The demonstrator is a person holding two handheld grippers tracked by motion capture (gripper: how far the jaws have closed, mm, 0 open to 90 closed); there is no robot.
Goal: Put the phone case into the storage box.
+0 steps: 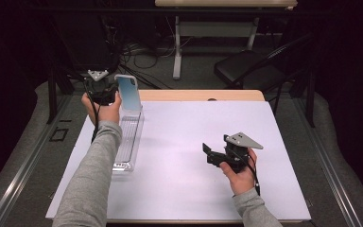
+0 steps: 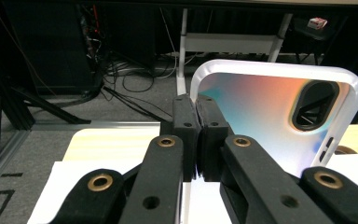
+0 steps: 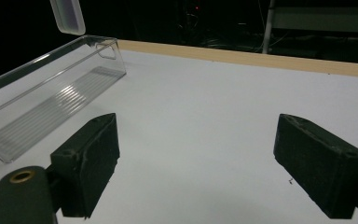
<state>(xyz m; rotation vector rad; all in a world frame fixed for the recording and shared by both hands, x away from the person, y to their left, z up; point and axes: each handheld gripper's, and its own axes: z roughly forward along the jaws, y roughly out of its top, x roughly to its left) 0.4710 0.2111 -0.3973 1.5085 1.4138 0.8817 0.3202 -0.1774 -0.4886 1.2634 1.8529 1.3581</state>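
The left gripper (image 2: pixel 196 135) has its jaws pressed together on the edge of a phone case (image 2: pixel 265 116), pinching it by a thin strip of its white rim and holding it upright in the air. In the high view the case (image 1: pixel 128 92) hangs just above the far end of a clear plastic tray (image 1: pixel 125 142), which lies lengthwise on the white worktop (image 1: pixel 184 142). The right gripper (image 1: pixel 212 153) rests well apart on the worktop, jaws spread wide and holding nothing. The risk, as I judge it, lies in that narrow grip: the smooth, glossy case could pivot or slip between the pads. Lowered tilted, it could catch the tray's wall and push the light tray aside.
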